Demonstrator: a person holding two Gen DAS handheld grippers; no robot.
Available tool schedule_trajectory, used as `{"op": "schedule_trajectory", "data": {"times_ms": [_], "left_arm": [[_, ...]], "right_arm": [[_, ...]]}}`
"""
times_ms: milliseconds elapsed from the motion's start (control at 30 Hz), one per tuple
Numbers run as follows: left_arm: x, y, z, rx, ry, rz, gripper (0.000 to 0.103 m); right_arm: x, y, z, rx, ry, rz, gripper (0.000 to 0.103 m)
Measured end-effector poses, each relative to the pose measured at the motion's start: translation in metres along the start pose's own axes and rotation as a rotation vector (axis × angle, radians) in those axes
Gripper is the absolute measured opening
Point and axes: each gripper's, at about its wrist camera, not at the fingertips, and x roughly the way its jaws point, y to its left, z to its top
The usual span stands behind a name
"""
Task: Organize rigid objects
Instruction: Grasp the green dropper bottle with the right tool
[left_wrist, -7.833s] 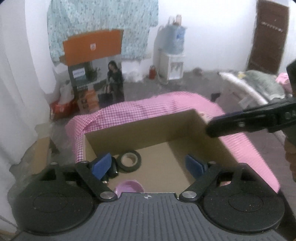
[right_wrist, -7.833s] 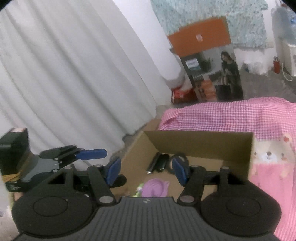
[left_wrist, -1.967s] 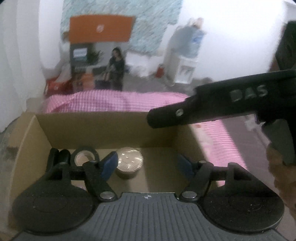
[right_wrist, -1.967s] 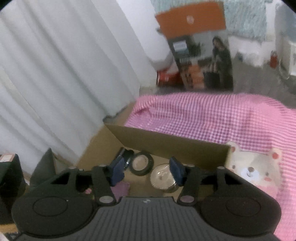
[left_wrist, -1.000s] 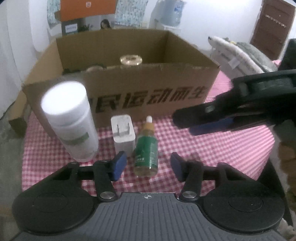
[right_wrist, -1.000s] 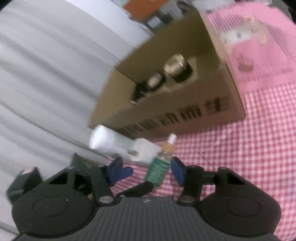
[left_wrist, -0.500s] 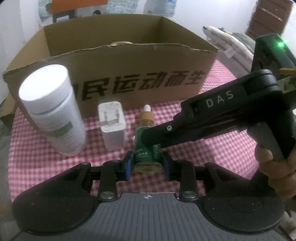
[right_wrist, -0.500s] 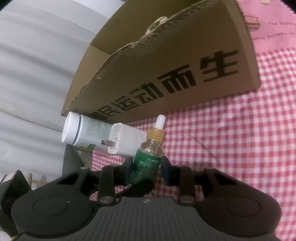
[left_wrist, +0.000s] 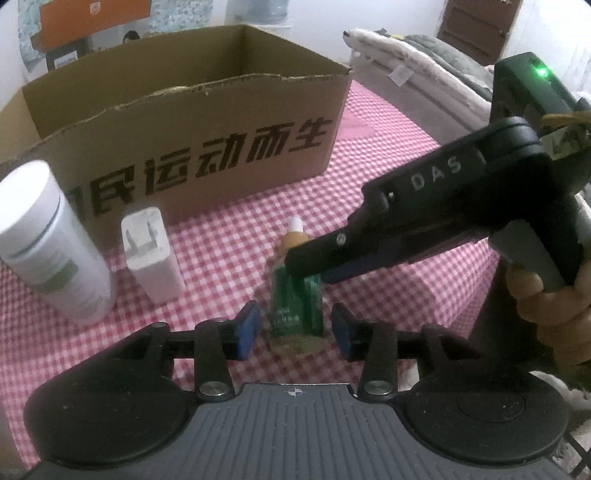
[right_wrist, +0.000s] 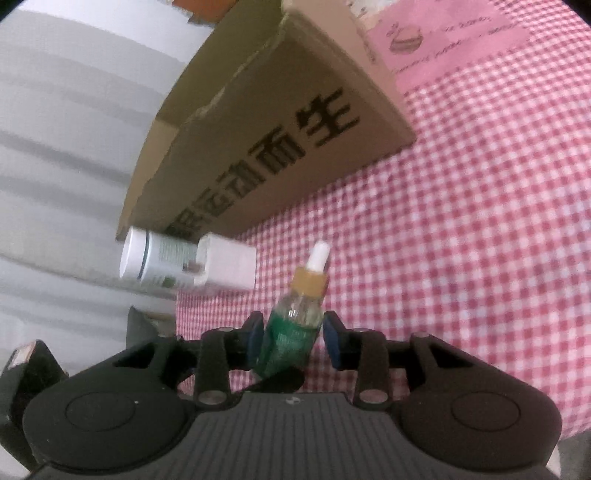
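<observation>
Upright green glass dropper bottle (right_wrist: 291, 338) pinched between right hand-held gripper (right_wrist: 291, 341) pads; left hand-held gripper (left_wrist: 294, 329) brackets it, parted narrowly.

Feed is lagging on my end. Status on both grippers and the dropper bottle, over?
Left gripper open, pads clear of green dropper bottle. Right gripper closed on it. Bottle on checked cloth, outside cardboard box. Charger, white jar alongside, clear.

Right claw (right_wrist: 291, 341) pads against green dropper bottle (right_wrist: 293, 328), cardboard box (right_wrist: 280, 140) behind
</observation>
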Motion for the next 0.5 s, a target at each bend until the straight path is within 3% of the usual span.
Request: {"op": "schedule_trajectory", "data": {"times_ms": [267, 333, 500], "left_arm": [[0.022, 0.005, 0.012, 0.005, 0.012, 0.019, 0.043], [0.024, 0.003, 0.013, 0.013, 0.005, 0.021, 0.031], [0.022, 0.001, 0.011, 0.015, -0.030, 0.022, 0.031]], "right_arm": [[0.003, 0.000, 0.019, -0.001, -0.010, -0.021, 0.044], [0.006, 0.003, 0.021, -0.011, -0.009, -0.021, 0.044], [0.017, 0.007, 0.019, -0.021, -0.010, -0.013, 0.043]]}}
